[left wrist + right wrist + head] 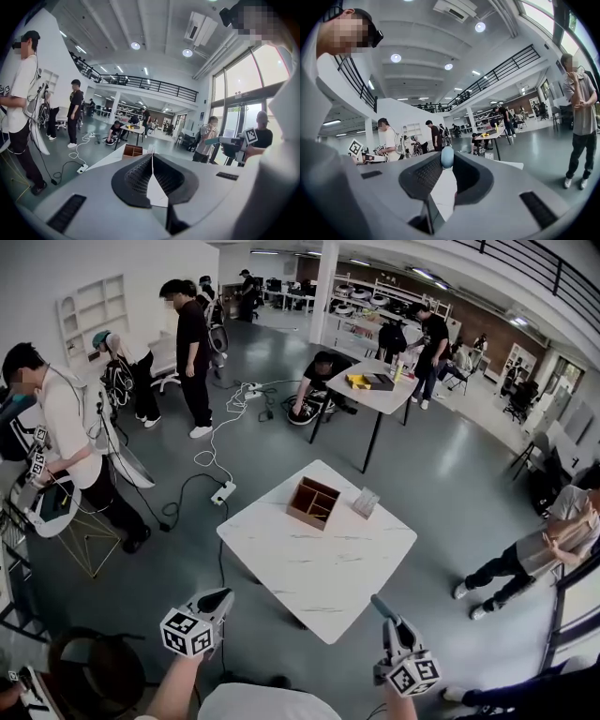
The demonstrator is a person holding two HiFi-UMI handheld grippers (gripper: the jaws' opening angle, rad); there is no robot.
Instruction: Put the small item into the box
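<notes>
Two steps are left, by my judgement: the carry and the drop. In the head view, the brown wooden compartmented box sits on the far side of the white marbled square table, with a pale ribbed block just beside it. Both grippers hang short of the table's near edge.

In the left gripper view, the left gripper has its dark ridged pads pressed together, empty.

In the right gripper view, the right gripper is clamped on a smooth, rounded, pale-blue small item.

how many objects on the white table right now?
2. A wooden box near the far edge of the table, and a pale item just right of it. None seem hidden. The right hand-held gripper holds a blue item, off it.
</notes>
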